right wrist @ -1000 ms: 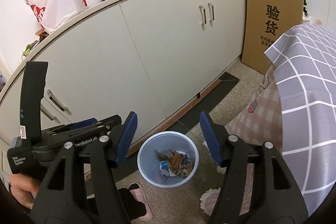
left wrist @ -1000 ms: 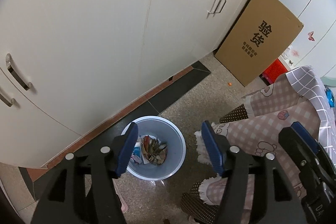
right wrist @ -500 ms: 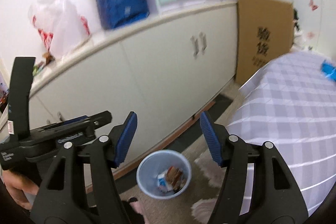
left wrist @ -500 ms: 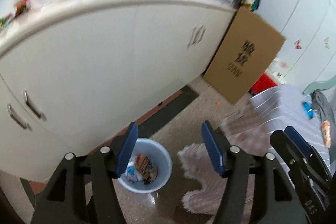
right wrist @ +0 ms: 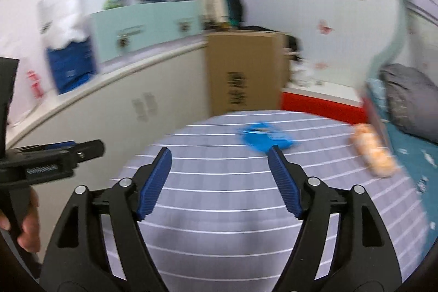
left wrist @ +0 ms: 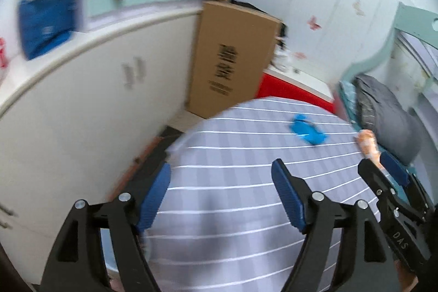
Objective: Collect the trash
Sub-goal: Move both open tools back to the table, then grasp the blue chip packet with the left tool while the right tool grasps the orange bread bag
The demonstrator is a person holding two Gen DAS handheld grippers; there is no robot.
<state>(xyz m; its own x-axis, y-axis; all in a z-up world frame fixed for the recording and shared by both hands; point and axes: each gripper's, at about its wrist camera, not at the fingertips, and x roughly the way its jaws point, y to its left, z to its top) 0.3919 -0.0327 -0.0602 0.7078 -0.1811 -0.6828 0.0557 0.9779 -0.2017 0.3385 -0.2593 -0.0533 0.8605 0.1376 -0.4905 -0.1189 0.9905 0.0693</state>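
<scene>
Both the left gripper (left wrist: 220,179) and right gripper (right wrist: 219,167), ribbed blue pads spread wide and empty, face a crumpled blue wrapper (right wrist: 264,140) on the striped tablecloth (right wrist: 219,210).

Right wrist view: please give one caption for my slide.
Open right gripper faces crumpled blue wrapper on grey checked tablecloth.

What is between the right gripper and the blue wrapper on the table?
Only bare striped tablecloth. In the right wrist view, the open right gripper points at the blue wrapper, with nothing lying on the cloth between them.
</scene>
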